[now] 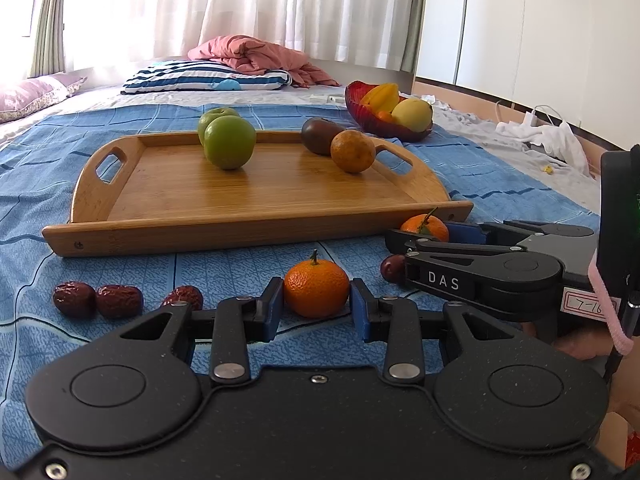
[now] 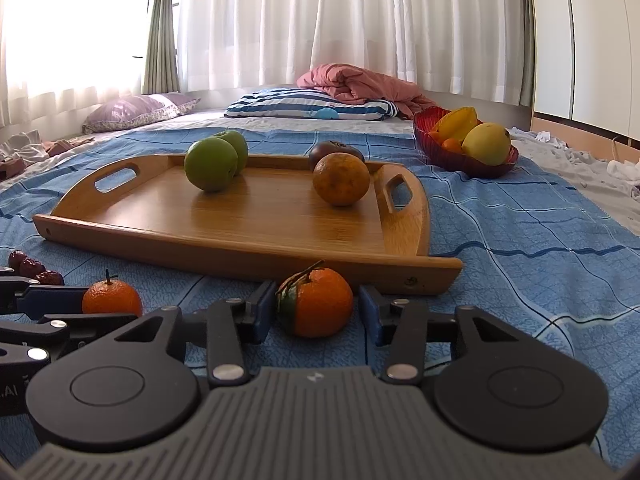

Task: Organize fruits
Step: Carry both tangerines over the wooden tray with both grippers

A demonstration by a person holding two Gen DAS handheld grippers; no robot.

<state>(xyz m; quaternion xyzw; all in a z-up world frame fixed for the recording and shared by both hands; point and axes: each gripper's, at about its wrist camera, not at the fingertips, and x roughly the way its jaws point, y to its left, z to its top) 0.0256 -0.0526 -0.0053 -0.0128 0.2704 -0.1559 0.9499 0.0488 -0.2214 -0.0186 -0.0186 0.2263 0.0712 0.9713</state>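
Black two-finger left gripper (image 1: 317, 307) sits closed on a small stemmed orange mandarin (image 1: 316, 289), both blue pads pressed against its sides on the blue patterned bedsheet (image 1: 200, 268). Beside it, the right gripper (image 2: 313, 308) brackets a leafy-stemmed mandarin (image 2: 318, 302); its left pad touches, the right stands just clear. Both fruits lie just before the bamboo handled tray (image 2: 248, 248).

left wrist: low, close | right wrist: beside (right) | shared: tray (image 1: 256, 228)
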